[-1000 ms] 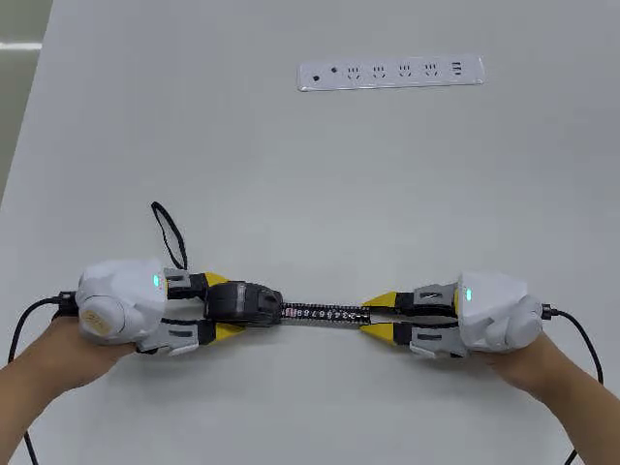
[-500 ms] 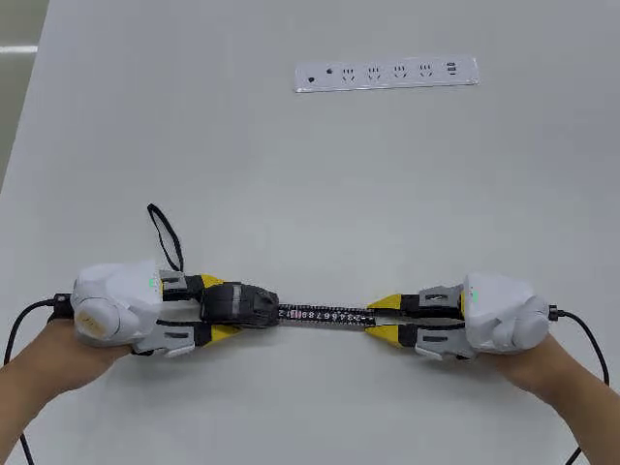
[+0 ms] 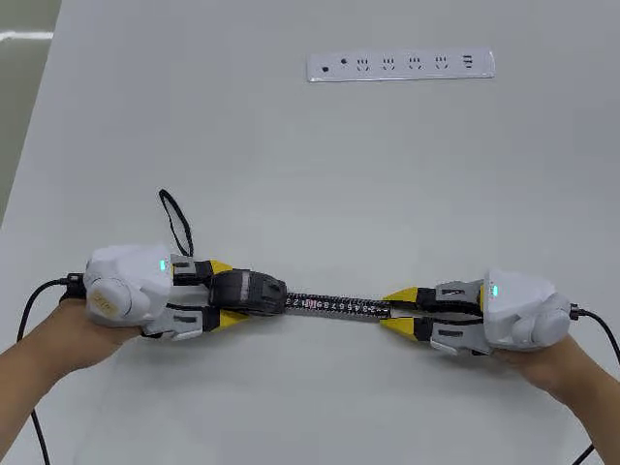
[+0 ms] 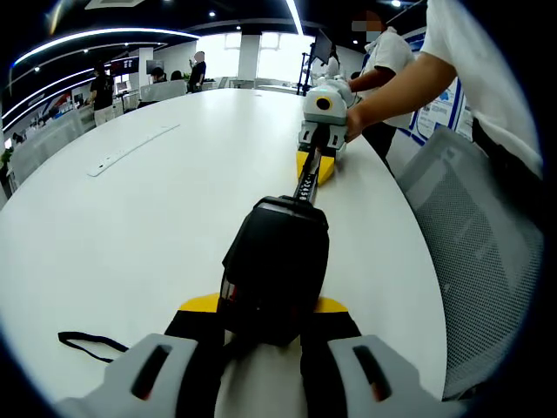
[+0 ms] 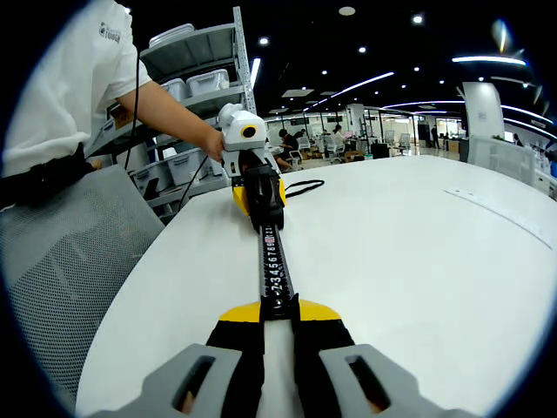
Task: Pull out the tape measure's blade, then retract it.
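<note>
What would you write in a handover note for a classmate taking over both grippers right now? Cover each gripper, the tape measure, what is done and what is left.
Left gripper: shut on the tape measure case, holding it on the table.
Right gripper: shut on the end of the blade.
The blade runs straight between the two grippers, just above the table, numbers facing up. The case's wrist strap lies loose behind the left gripper.
Done: blade drawn out part way.
Left: pull further if more length is wanted, then guide the blade back into the case and let go.
</note>
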{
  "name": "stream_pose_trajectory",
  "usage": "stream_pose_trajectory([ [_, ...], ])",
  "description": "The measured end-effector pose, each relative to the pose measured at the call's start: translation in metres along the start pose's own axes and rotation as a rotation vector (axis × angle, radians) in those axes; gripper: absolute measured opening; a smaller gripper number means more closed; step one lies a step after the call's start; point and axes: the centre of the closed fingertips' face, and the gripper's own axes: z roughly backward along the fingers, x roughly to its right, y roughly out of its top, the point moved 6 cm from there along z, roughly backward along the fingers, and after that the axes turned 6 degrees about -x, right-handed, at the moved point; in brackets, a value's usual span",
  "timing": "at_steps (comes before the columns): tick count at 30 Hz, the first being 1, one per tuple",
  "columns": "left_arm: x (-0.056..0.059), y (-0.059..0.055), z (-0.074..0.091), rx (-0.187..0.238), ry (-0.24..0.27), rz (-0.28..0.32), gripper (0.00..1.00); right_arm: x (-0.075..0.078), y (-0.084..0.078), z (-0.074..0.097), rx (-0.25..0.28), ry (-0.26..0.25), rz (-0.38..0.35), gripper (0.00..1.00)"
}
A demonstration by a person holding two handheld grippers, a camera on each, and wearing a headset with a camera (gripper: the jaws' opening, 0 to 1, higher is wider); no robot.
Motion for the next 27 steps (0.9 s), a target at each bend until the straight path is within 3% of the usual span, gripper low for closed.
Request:
stream_pose_trajectory([
  [27, 0.001, 0.000, 0.001, -0.003, 0.000, 0.001, 0.30, 0.002, -0.011, 0.023, 0.003, -0.013, -0.037, 0.09],
])
